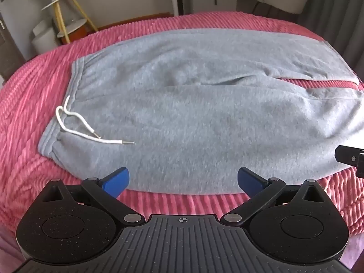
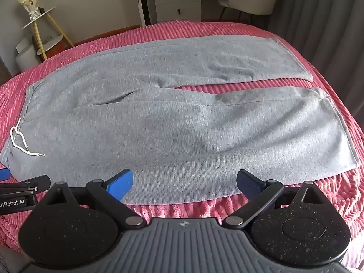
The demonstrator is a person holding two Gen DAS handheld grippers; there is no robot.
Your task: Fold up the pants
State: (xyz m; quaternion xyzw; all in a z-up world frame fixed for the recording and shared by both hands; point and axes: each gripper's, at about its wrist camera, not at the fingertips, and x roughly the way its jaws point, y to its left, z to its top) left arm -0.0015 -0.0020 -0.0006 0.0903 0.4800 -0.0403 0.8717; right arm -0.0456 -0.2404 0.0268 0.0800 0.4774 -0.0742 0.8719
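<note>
Left gripper (image 1: pixel 183 180): black speckled round housings, ribbed grey centre plate with a crosshair mark, silver pivot pins.
Left fingers (image 1: pixel 116 182): blue flat pads on black linkage arms.
Right gripper (image 2: pixel 184 182): the same black speckled housings, ribbed grey plate with a small white emblem.
Right fingers (image 2: pixel 249 183): blue textured pads.
Marking: white letters "enRobot.AI" on the left gripper's black side.

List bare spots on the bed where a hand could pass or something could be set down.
Free: pink bedspread strip between the grey pants' near edge and both open grippers (left gripper, right gripper); a band left of the waistband; a thin wedge between the legs; the far strip beyond the pants. Crowded: the middle, all pants.
</note>
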